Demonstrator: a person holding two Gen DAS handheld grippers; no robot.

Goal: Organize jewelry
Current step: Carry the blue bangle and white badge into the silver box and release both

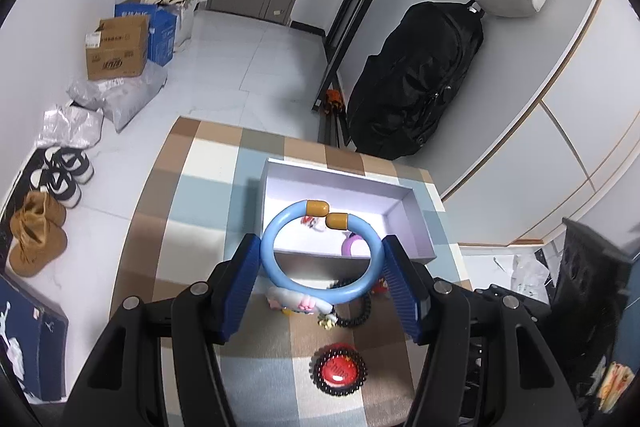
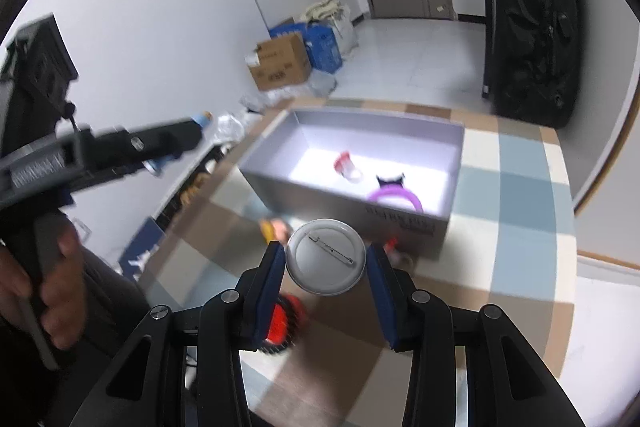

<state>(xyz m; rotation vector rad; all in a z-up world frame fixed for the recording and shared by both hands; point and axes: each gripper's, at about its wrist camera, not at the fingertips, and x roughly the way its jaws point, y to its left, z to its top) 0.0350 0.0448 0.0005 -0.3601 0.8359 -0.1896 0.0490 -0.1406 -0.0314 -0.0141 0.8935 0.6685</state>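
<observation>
My left gripper point(image 1: 320, 247) is shut on a light blue bangle point(image 1: 267, 247) with two amber end caps, held above the near wall of an open lilac box point(image 1: 404, 203). Inside the box lie a purple ring point(image 1: 348, 247) and a small red and white piece point(image 1: 312, 223). My right gripper point(image 2: 325, 259) is shut on a round white pin badge point(image 2: 332, 275), its back with the pin facing me, just short of the box point(image 2: 340, 199). The purple ring point(image 2: 396, 197) has black cat ears.
On the checked tablecloth point(image 1: 192, 195) near the box lie a black bead bracelet point(image 1: 360, 311), a plush charm point(image 1: 296, 301) and a red button inside a black coil tie point(image 1: 339, 371). A hand point(image 2: 56, 291) grips the left tool. Cardboard boxes point(image 1: 116, 51), shoes and a black bag point(image 1: 416, 79) stand on the floor.
</observation>
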